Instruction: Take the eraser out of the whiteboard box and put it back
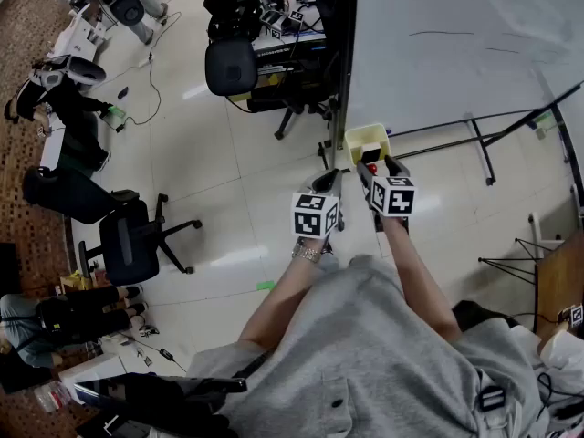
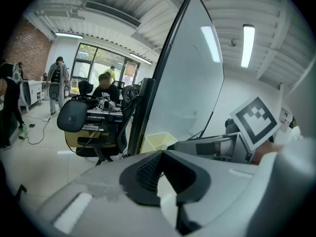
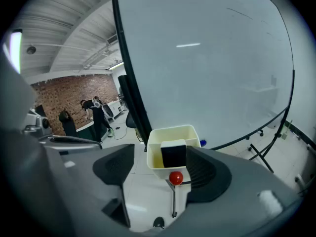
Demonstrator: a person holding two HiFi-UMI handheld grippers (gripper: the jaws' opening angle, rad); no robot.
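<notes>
Right tool lined up on the eraser, not yet taken out

The whiteboard (image 1: 438,53) carries the cream box (image 3: 155,137) at its lower edge, and the black eraser (image 3: 173,154) stands inside it. I hold my right tool (image 3: 160,168) spread wide just before the box, so the eraser can fit between the jaws. My left tool (image 2: 162,163) is pressed together, empty, beside it.

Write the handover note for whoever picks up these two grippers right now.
Left gripper: jaws together, holding nothing, held beside the right one.
Right gripper: jaws apart, empty, aimed at the box from just short of it.
The eraser stands inside the box, which sits at the lower edge of the whiteboard.
Done: the approach. These views cannot tell whether the eraser has been out already.
Left, if not: close on the eraser, lift it out, put it back.
</notes>
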